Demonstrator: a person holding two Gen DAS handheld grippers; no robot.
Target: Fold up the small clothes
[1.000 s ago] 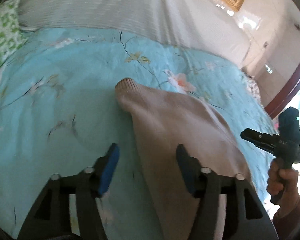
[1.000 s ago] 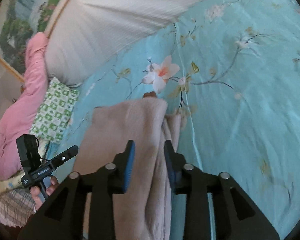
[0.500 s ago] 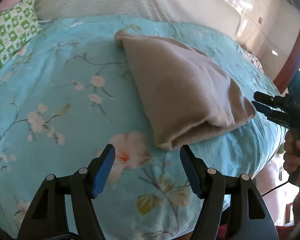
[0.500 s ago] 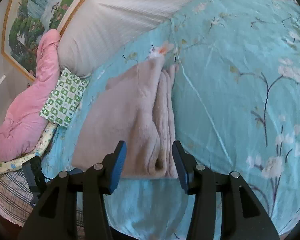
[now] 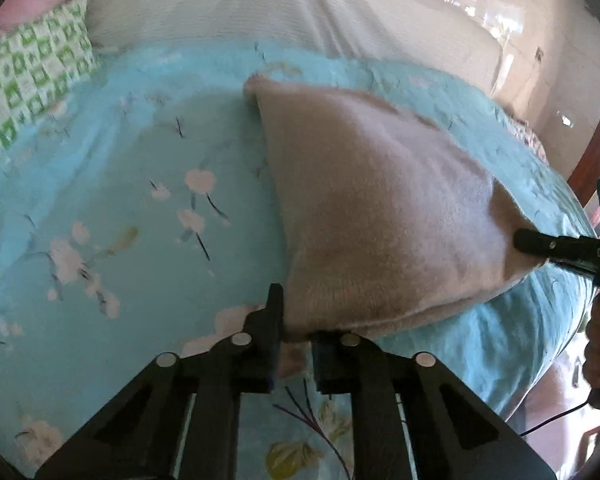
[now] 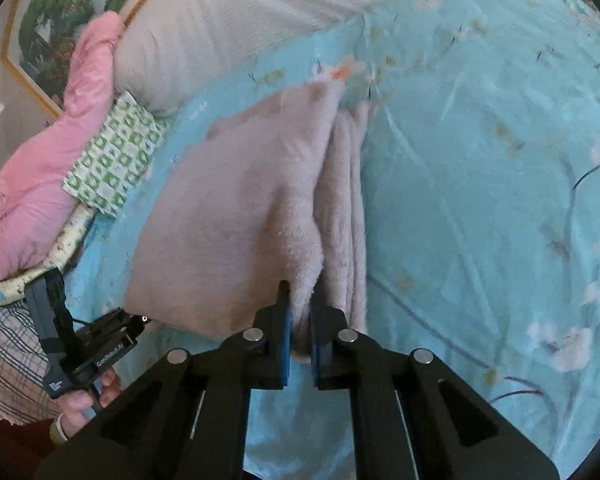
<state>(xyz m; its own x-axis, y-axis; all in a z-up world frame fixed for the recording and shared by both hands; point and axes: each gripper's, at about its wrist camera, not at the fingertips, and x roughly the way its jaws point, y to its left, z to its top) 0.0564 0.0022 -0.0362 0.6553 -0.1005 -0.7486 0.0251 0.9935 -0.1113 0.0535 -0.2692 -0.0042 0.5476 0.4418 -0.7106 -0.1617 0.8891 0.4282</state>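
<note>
A folded beige knit garment lies on a light blue floral bedspread. My left gripper is shut on the garment's near corner. My right gripper is shut on the top layer at the garment's other near corner, with the folded stack of layers just right of it. The right gripper also shows in the left wrist view, pinching the garment's right corner. The left gripper shows at the lower left of the right wrist view, at the garment's corner.
A white striped pillow lies across the head of the bed. A green-and-white checked cushion and pink bedding sit at the left. A framed picture hangs behind. The bed's front edge is just below the grippers.
Both grippers were open half a second ago, just short of the garment's near edge. They have moved in and closed on its two near corners. The garment's near edge is slightly lifted.
</note>
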